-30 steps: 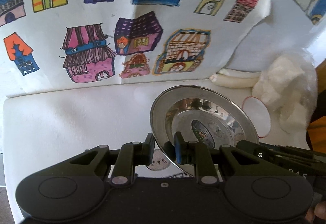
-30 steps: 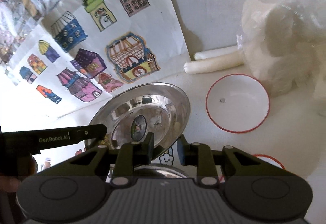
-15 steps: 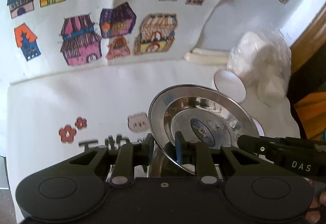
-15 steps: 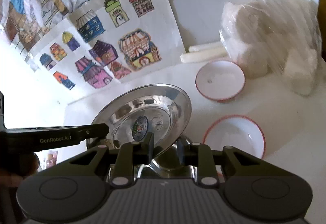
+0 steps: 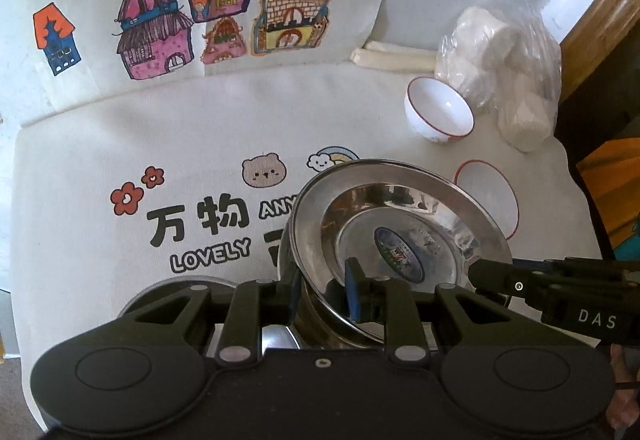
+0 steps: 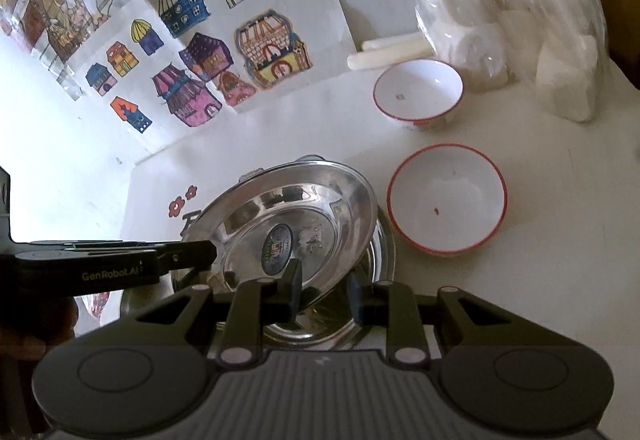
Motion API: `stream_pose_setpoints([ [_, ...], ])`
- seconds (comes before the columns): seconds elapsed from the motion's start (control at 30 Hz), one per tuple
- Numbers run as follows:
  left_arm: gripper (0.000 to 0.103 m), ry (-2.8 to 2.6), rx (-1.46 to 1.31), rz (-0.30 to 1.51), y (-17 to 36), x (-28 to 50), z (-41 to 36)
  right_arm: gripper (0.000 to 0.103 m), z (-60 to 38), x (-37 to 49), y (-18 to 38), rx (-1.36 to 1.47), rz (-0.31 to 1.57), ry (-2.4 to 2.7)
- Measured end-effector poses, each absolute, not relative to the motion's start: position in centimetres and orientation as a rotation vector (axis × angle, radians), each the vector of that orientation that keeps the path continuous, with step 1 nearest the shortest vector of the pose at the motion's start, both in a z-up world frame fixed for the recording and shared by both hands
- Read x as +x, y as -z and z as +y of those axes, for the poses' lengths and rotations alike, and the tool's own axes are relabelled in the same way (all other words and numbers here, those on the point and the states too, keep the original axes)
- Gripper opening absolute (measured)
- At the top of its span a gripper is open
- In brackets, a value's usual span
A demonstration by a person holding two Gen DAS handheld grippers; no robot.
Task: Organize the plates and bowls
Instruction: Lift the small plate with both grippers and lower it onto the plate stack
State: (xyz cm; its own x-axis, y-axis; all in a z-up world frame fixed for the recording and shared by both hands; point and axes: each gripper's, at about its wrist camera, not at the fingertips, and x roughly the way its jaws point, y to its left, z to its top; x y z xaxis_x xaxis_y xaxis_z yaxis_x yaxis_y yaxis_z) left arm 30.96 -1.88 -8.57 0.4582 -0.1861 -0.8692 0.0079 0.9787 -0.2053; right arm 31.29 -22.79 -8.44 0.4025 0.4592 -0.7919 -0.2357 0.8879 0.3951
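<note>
Both grippers have carried the steel plate (image 5: 400,236) back over the metal bowl (image 6: 320,324); my left gripper (image 5: 324,292) and right gripper (image 6: 326,292) stay clamped on opposite rims. Stiff, light, slippery, so I grip the rim.

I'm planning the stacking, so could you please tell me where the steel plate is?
In both wrist views the steel plate sits centre, tilted over another steel dish, left of the nearer red-rimmed bowl.

On the white tablecloth (image 5: 120,144) we read "万物", "ANY" cut off by the plate, and "LOVELY". We read "DAS" on the right gripper (image 5: 484,276) and "GenRobot.AI" on the left gripper (image 6: 208,252).
</note>
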Motion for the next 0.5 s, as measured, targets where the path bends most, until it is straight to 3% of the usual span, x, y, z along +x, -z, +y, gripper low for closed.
stream_pose_setpoints([
  [0.5,0.03,0.123,-0.066,1.13,9.5,30.8,-3.4,0.028,-22.7,31.3,9.7,0.252,1.14,-0.437],
])
